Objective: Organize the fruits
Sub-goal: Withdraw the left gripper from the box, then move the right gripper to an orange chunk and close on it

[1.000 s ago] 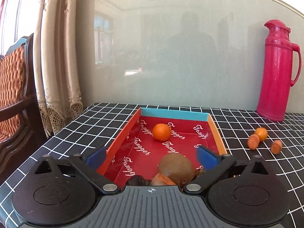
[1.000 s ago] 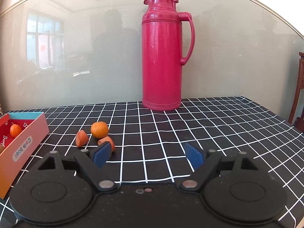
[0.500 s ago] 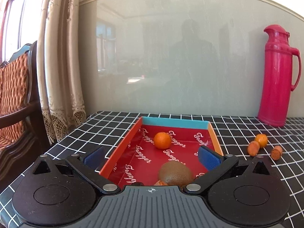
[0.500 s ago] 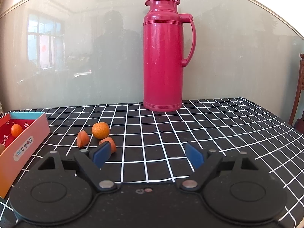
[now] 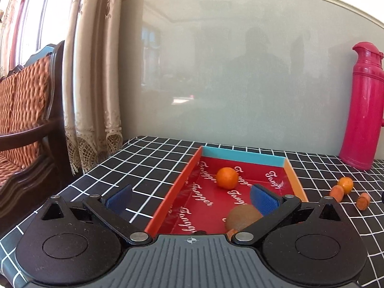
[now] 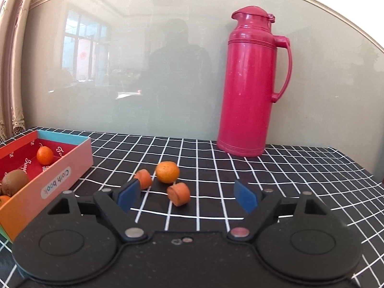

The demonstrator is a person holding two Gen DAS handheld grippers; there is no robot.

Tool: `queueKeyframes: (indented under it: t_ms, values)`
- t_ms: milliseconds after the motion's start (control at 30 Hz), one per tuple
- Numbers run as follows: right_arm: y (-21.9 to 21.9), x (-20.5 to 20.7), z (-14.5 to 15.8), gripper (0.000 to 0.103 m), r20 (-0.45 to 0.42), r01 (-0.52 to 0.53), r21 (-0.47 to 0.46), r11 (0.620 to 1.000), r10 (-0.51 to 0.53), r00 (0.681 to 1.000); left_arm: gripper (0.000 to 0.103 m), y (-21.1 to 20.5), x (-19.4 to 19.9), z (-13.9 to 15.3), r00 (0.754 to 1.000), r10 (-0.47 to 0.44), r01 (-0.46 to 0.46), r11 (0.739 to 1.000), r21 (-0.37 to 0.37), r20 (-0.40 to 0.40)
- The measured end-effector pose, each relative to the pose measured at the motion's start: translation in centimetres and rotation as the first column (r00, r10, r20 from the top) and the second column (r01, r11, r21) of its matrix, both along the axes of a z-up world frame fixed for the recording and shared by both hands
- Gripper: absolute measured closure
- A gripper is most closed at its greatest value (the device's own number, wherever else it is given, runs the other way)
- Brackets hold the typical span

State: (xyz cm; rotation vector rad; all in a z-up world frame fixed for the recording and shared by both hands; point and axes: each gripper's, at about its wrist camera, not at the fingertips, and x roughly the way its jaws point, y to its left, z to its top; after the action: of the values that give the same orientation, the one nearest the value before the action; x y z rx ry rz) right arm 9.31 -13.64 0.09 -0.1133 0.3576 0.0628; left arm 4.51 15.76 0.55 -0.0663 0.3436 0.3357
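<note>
Lying just ahead of the wide, empty right gripper [image 6: 186, 193], a carrot piece [image 6: 178, 194] rests between its fingers.

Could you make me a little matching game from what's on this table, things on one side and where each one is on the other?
Things:
1. kiwi
2. flask
3. carrot piece
4. right gripper

Places:
A. upright at the back of the table, by the wall
B. inside the red box
C. open, nothing between its pads
D. loose on the checked cloth

Pairs: 1-B, 2-A, 3-D, 4-C
</note>
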Motion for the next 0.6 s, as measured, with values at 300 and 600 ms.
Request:
queueKeyframes:
  t_ms: [300, 600]
  values:
    - [3.1, 2.3, -0.5, 0.020, -0.024, -0.059, -0.007, 0.998, 0.059, 0.998, 0.000, 4.0, -1.0, -0.3, 0.997, 0.083, -0.083, 0.996, -0.018, 0.000]
    - [5.0, 6.2, -1.6, 0.036, -0.110, -0.077, 0.017, 0.997, 0.079, 0.991, 0.000, 6.3, -0.7, -0.6, 0.991, 0.132, -0.132, 0.991, -0.013, -0.008]
